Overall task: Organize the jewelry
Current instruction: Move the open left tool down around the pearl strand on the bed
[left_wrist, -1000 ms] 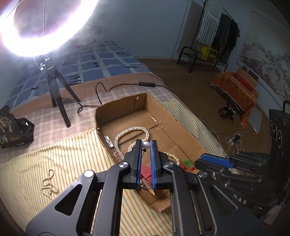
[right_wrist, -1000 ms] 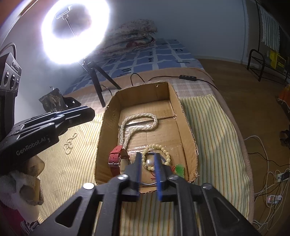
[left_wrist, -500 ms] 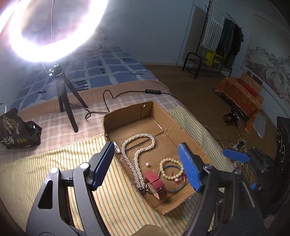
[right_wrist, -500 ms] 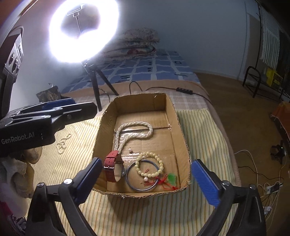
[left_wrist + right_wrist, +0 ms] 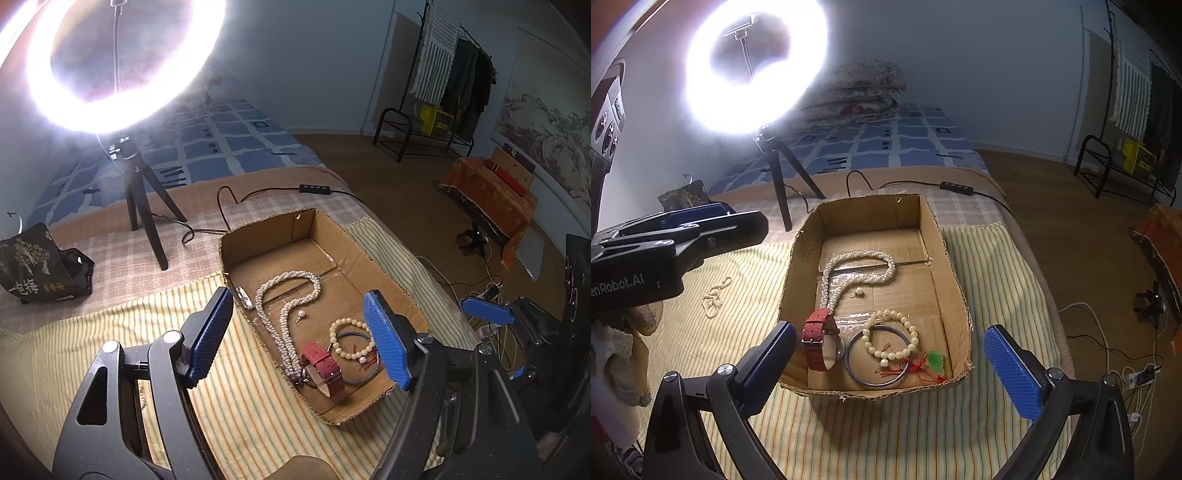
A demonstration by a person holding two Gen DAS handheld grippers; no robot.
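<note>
Cardboard box (image 5: 955,280), shallow, brown, open-topped, set on a yellow striped cloth (image 5: 905,435); all places below are given from this box. Contents: long white pearl necklace (image 5: 857,260), looped mid-floor with its tail running to the near-left corner; single pearl stud earring (image 5: 857,293), loose on the floor just beside that loop; red-strapped wristwatch (image 5: 817,341) at the near-left; cream bead bracelet (image 5: 891,336) lying over a blue metal bangle (image 5: 875,382) at near-centre; green pendant on red cord (image 5: 936,360) at the near-right corner. Outside the box, well to its left on the cloth: small cream bead chain (image 5: 714,301), not yet put away. Left gripper (image 5: 301,339): jaws spread wide, holding nothing, hovering above the near-left wall. Right gripper (image 5: 890,373): jaws likewise spread wide and empty, hovering above the near wall, its span bracketing the watch, bracelet and bangle below. Hazards, as judged: the bead chain is thin and slack on soft cloth, so a closing pinch may gather fabric with it or catch only one strand and let the rest trail or snag on the box wall; the earring is small and free and could roll or be knocked if a finger sweeps the floor; bracelet, bangle and cord overlap, so lifting one may drag the others. Remaining stock to collect appears to be the chain alone.
</note>
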